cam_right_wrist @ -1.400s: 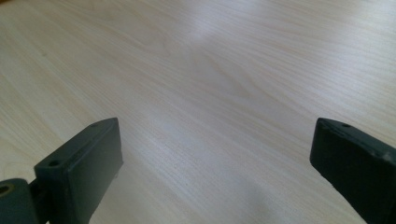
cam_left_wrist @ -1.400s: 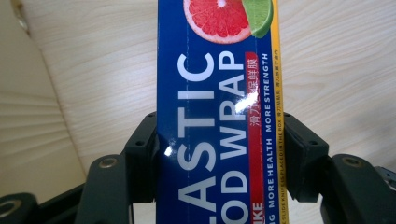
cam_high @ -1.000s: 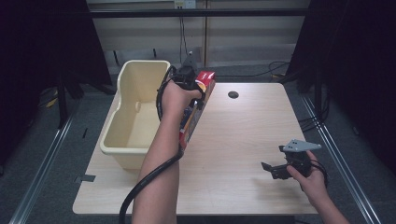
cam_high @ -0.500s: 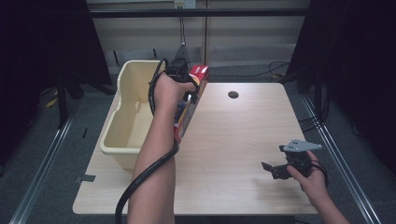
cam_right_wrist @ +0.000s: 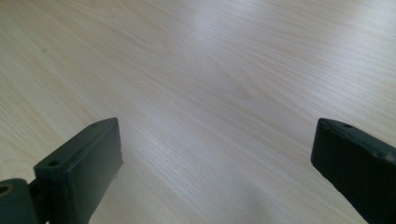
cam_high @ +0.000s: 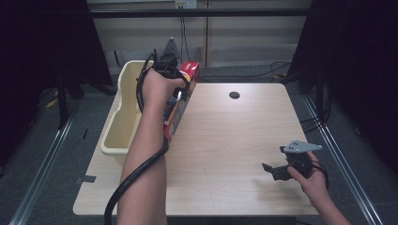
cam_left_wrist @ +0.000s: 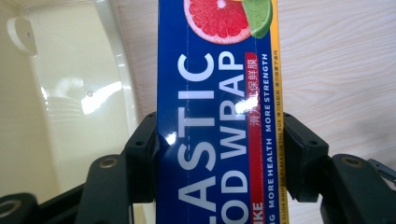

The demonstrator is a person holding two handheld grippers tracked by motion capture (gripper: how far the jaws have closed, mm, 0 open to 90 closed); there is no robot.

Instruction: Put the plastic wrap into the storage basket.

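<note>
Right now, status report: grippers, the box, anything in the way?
Left gripper shut on plastic wrap box, held at the tub edge. Right gripper open, nothing between its fingers, low over the table. Nothing in the way.

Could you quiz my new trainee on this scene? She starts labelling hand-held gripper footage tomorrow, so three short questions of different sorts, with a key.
1. True or false: the left hand-held gripper is clamped on the plastic wrap box.
2. Multiple choice: what lies to the left of the box in the left gripper view? A) a cream tub B) a metal tray C) a cardboard carton
3. Short answer: how do the jaws of the right hand-held gripper stand, and what is under them?

Key
1. True: its jaws press on both long sides of the box.
2. A
3. Wide apart with nothing between them, over the bare wooden table.
</note>
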